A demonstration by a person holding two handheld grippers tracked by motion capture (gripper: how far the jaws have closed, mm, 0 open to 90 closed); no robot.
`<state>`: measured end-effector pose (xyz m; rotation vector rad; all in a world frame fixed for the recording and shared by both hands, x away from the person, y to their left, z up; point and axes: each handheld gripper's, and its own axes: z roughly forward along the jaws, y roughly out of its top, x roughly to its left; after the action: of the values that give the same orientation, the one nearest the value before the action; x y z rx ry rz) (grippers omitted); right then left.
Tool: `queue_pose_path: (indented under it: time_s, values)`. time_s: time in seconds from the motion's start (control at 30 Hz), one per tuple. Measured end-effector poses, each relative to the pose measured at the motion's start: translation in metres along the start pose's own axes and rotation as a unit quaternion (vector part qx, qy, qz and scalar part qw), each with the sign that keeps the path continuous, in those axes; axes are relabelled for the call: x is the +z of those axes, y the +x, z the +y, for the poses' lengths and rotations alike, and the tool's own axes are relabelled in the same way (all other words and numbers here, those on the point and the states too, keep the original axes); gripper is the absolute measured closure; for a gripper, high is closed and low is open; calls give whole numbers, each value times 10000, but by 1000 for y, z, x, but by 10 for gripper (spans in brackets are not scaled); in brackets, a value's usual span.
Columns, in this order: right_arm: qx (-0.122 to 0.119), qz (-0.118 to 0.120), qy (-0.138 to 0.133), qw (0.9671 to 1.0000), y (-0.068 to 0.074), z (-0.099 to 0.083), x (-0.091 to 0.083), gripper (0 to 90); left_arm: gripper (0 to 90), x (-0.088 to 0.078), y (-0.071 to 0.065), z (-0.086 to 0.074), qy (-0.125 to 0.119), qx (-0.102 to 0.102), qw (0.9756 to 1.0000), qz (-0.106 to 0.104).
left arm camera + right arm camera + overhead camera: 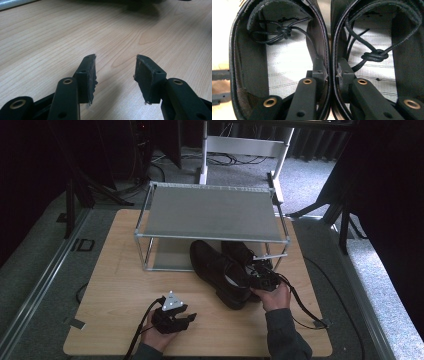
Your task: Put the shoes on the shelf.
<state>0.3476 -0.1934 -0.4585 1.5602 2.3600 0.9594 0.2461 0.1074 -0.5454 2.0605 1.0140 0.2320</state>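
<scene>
Right gripper [329, 75]: its two jaws stand one inside each shoe and pinch the two inner walls together, so one grip carries the pair of black leather lace-up shoes [227, 270].
Reason of this grip: I judge that squeezing the adjoining walls keeps both shoes side by side as one piece, ready to slide into the rack.
Shoes, place: directly in front of the right gripper, partly under the top shelf of the grey metal-frame shoe rack [210, 212].
Shoes, direction: the long axis runs away from the gripper, heels toward the hand, toes toward the rack and a little to the left.
Left gripper [115, 75]: jaws apart with nothing between them, resting low over the light wooden table [50, 37], well apart from the shoes.
</scene>
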Motion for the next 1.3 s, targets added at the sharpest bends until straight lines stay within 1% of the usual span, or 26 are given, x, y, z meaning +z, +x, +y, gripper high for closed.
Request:
queue_pose_path:
  time_s: [0.17, 0.33, 0.47, 0.57, 0.87, 1.07, 1.17, 1.2, 1.23, 1.3]
  values:
    - [33, -70, -25, 10000, 4, 5, 6, 803, 519, 0, 0, 0, -2, 1, 10000, 17]
    - [165, -43, -60, 9998, 5, 9, 13, 803, 518, -2, 2, 1, -43, -32, 10000, 52]
    - [204, -47, -99, 9997, 6, 12, 17, 803, 518, -3, 4, 1, -64, -67, 9999, 87]
    - [291, -34, -118, 9995, 5, 13, 19, 803, 518, -3, 4, 1, -65, -71, 9999, 93]
    - [466, -150, -250, 9985, 3, 17, 22, 803, 512, 0, 4, 4, -61, -41, 9999, 111]
    - [575, -168, -332, 9977, 4, 18, 26, 803, 507, 2, 6, 10, -115, -25, 9998, 135]
    - [518, -288, -345, 9976, 9, 21, 28, 803, 505, 3, 7, 15, -160, 21, 9997, 194]
    - [518, -288, -345, 9976, 9, 21, 28, 803, 504, 3, 7, 15, -160, 21, 9997, 194]
    - [529, -310, -355, 9975, 11, 22, 29, 803, 504, 3, 8, 20, -213, 40, 9995, 238]
    - [628, -260, -423, 9968, 11, 25, 31, 803, 503, 4, 9, 26, -279, 59, 9992, 277]
